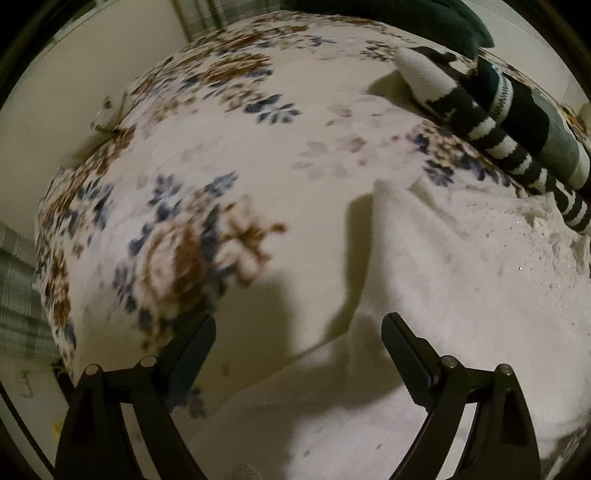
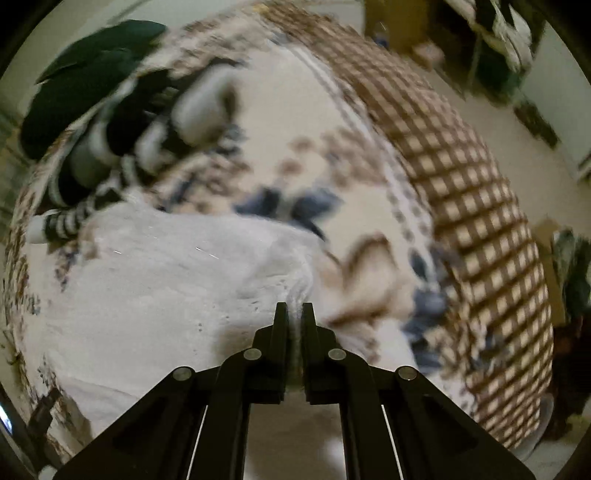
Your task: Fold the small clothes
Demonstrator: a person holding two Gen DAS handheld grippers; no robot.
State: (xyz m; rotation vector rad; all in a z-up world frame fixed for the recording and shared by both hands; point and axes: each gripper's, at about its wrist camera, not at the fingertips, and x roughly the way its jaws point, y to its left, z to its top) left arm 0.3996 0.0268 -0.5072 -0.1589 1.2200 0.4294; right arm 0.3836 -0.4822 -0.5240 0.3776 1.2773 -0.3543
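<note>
Pinching a bunched fold of the fuzzy white garment [image 2: 166,288], the right gripper [image 2: 294,310] holds tight; left gripper [image 1: 298,334] jaws gape wide.

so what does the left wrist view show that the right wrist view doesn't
Only the left wrist view shows the left gripper, jaws wide apart over the white garment, and a small white item at the bedspread's far edge. Only the right wrist view shows the right gripper shut on the garment's edge, the checkered border and the cluttered floor. Both show the white garment, the floral bedspread, the striped clothes and the dark green cloth.
</note>
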